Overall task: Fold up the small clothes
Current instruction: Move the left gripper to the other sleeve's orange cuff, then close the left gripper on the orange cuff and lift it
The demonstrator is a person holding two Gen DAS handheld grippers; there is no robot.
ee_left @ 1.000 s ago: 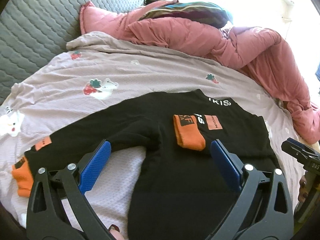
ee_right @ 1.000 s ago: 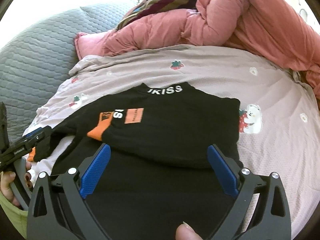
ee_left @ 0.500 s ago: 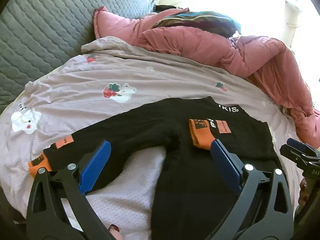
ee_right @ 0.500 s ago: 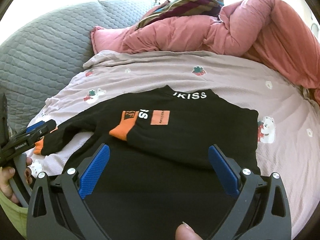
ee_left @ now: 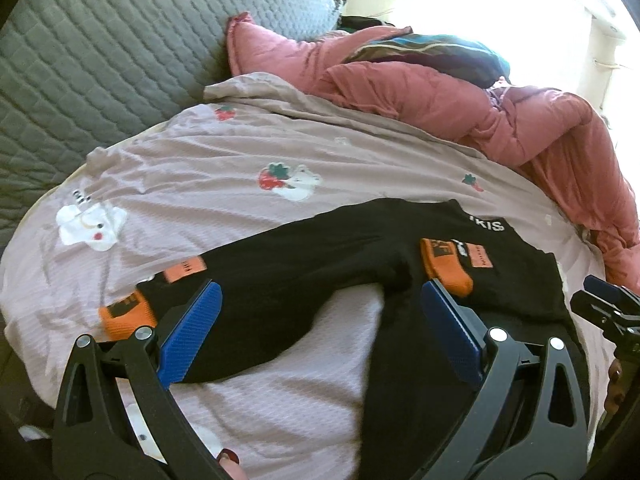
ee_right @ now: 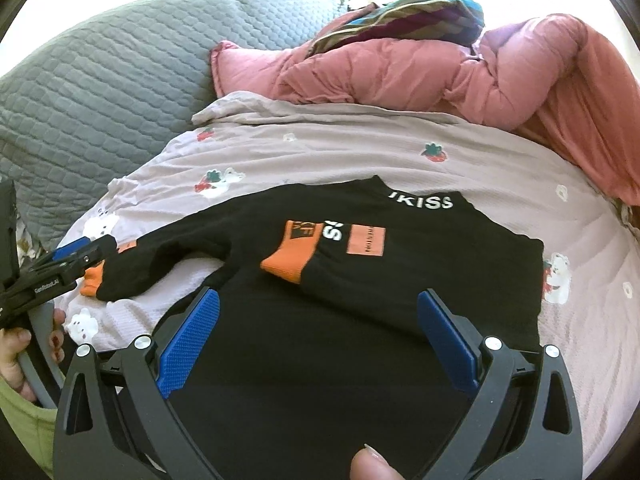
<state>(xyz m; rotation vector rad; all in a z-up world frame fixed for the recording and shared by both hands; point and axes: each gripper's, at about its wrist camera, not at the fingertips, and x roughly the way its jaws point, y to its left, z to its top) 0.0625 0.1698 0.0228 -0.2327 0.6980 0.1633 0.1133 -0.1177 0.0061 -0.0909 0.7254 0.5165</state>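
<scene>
Sweatshirt [ee_left: 352,264], black with orange cuffs, lies flat on the bed sheet [ee_left: 208,184] across the middle of both views. One sleeve is folded in over the chest, its orange cuff [ee_right: 292,256] lying beside the white lettering and the orange patch. The other sleeve stretches toward the lower left of the left wrist view, its cuff [ee_left: 126,314] near the sheet's edge, with bare sheet showing between sleeve and body.

My left tool [ee_left: 320,336] hangs over that sleeve and the gap of sheet, both blue pads spread wide with nothing between them. My right tool [ee_right: 318,336] hovers over the lower body of the sweatshirt, its pads likewise wide apart and empty. In the right wrist view, the left tool's tip shows at the left edge, near the outstretched cuff.

Open sheet runs above the collar across the centre of each frame. A pink quilt [ee_right: 440,76] is heaped along the upper right, topped by a striped cloth [ee_right: 404,12], and a grey quilted cover [ee_left: 100,52] fills the upper left. The sweatshirt's right edge sits near the sheet's right side, well short of the quilt.
</scene>
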